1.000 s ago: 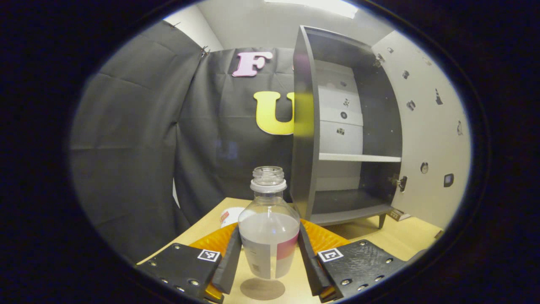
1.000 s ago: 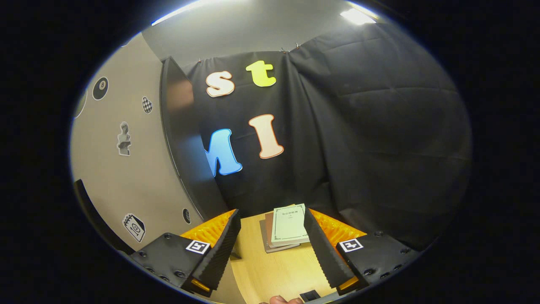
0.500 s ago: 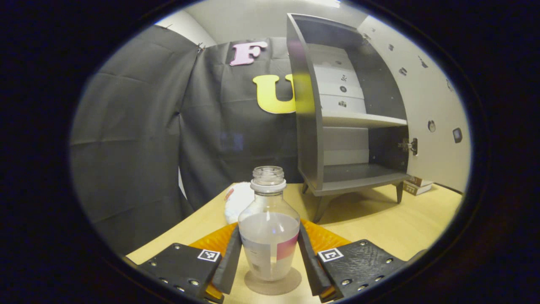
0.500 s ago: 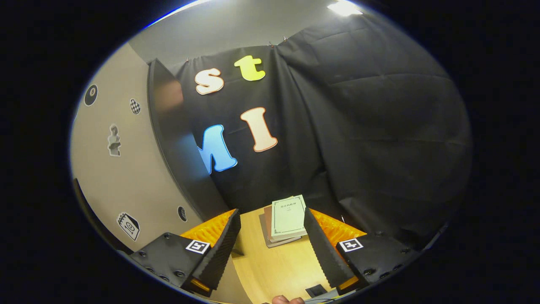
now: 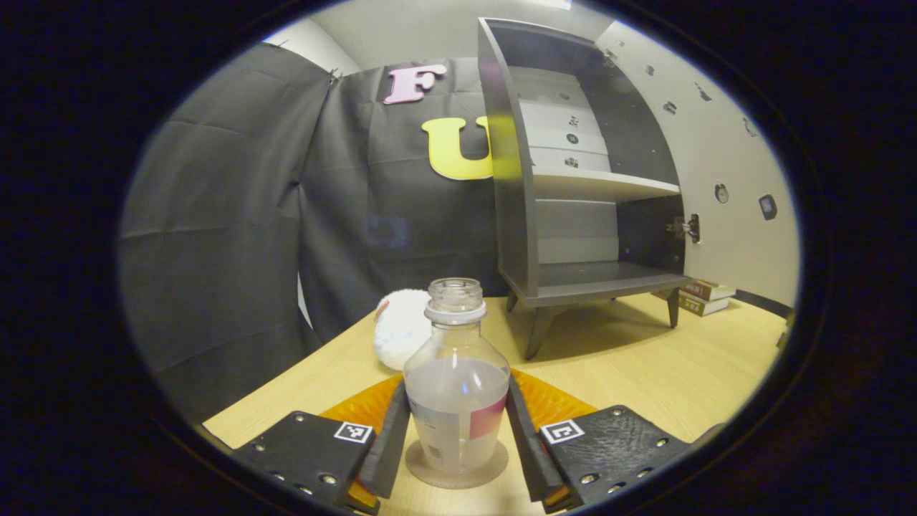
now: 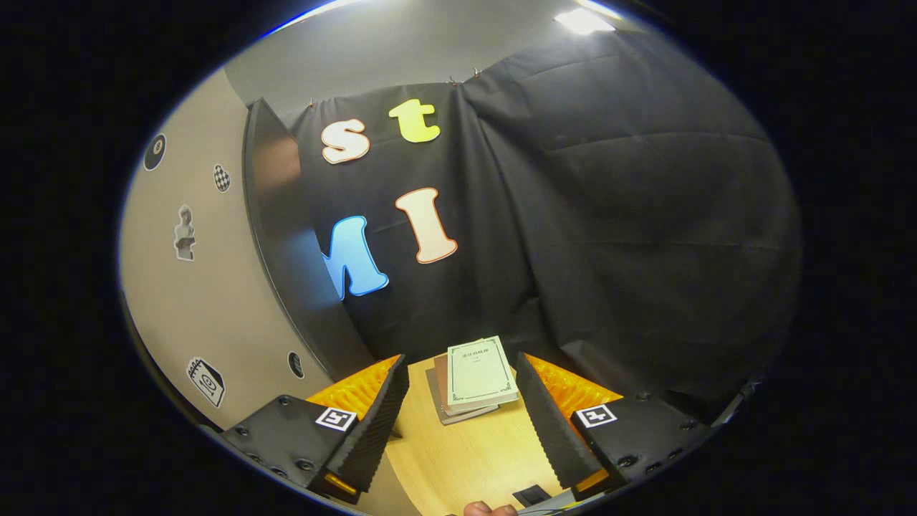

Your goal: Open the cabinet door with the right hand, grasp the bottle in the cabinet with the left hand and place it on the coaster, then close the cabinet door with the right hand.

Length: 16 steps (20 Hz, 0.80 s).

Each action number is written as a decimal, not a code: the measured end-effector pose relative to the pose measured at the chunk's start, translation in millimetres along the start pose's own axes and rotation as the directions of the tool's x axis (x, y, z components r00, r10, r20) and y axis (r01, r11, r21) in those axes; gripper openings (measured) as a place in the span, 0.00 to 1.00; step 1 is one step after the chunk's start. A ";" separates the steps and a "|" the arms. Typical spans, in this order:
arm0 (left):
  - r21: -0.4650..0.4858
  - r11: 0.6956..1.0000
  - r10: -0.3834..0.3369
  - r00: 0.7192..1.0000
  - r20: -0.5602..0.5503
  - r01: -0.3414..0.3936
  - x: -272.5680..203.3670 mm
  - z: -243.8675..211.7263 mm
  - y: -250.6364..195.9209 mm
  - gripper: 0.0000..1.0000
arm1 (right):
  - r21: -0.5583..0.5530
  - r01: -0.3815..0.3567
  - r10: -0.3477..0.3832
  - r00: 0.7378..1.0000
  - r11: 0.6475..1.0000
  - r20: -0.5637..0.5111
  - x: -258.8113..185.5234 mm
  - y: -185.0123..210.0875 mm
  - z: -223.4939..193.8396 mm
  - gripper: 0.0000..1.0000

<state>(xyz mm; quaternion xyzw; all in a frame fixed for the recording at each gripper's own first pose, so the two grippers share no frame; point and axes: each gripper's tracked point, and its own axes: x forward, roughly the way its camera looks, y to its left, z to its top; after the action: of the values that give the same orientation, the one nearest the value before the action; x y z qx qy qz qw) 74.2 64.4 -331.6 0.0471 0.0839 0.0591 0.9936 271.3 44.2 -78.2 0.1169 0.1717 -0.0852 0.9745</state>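
Bottle stands upright on the coaster, long axis vertical, uncapped mouth up, near the table's front edge. Left gripper clamps it, one finger pressing each side. Behind sits a white fluffy object; farther back the cabinet stands with its door swung wide. Right gripper (fingers spread, holding nothing) hovers beside the door's outer face; its view adds stacked books by the table's back edge.

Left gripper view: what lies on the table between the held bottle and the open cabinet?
Bare table between the bottle and the cabinet, in the left gripper view. A white fluffy object sits off to the left.
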 end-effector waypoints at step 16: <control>0.077 0.997 -0.020 0.996 0.088 0.013 -26.3 66.5 7.9 0.87 | 0.026 0.070 -0.067 0.994 0.997 -0.091 -27.8 -34.0 -64.8 0.95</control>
<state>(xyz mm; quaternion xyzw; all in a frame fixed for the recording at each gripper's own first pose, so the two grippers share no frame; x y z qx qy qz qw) 59.0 63.4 -261.3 0.0869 0.0425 0.0456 0.9943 218.2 31.8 -134.3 0.1288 0.2181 -0.1156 0.9605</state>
